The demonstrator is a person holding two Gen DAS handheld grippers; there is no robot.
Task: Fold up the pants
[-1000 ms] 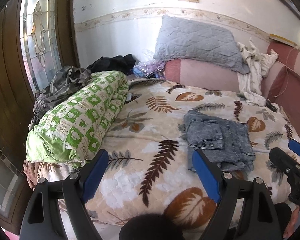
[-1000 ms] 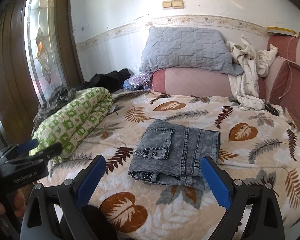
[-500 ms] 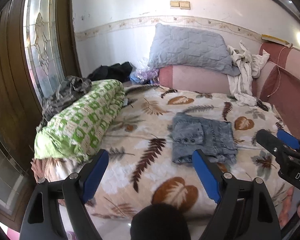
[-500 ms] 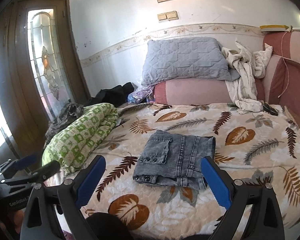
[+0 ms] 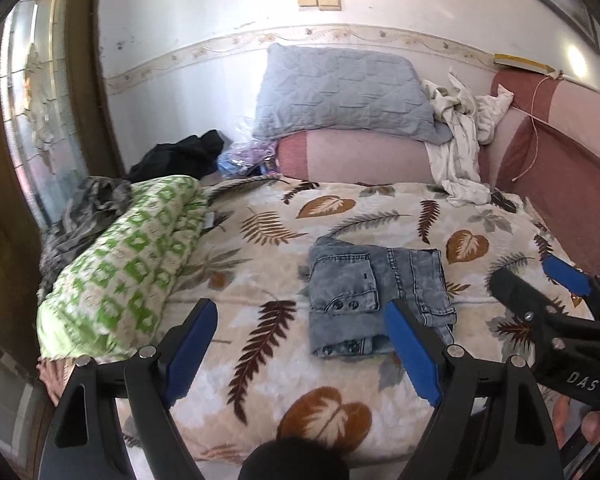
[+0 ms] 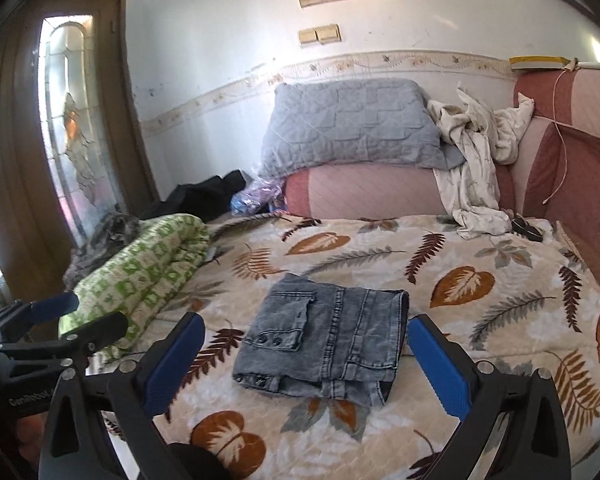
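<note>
Pants: grey denim pants (image 6: 324,340) lie folded into a compact packet near the middle of the bed (image 6: 500,280), pocket flap with two snaps facing up, nothing touching them.
Left claw: my left claw (image 5: 300,344) hangs above the near edge of the bed with its blue pads wide apart and nothing between them; the pants sit beyond its right pad.
Right claw: my right claw (image 6: 306,360) has just been opening and now stands fully spread, empty, with the pants framed between its pads but farther off on the bed.
Left of the pants: a rolled green-and-white quilt (image 6: 140,276) lies along the bed's left edge, well apart from the pants; a grey crumpled garment (image 5: 84,216) is heaped behind it by the glass door (image 6: 72,128).
Far side: a grey quilted pillow (image 6: 348,124) rests on a pink bolster (image 6: 364,192) against the wall, with a white crumpled cloth (image 6: 476,160) draped beside it and dark clothes (image 5: 180,156) and a plastic bag (image 5: 244,156) in the corner.
Way to the pants: the leaf-print cover around the pants is bare, so I see nothing between either claw and them.
</note>
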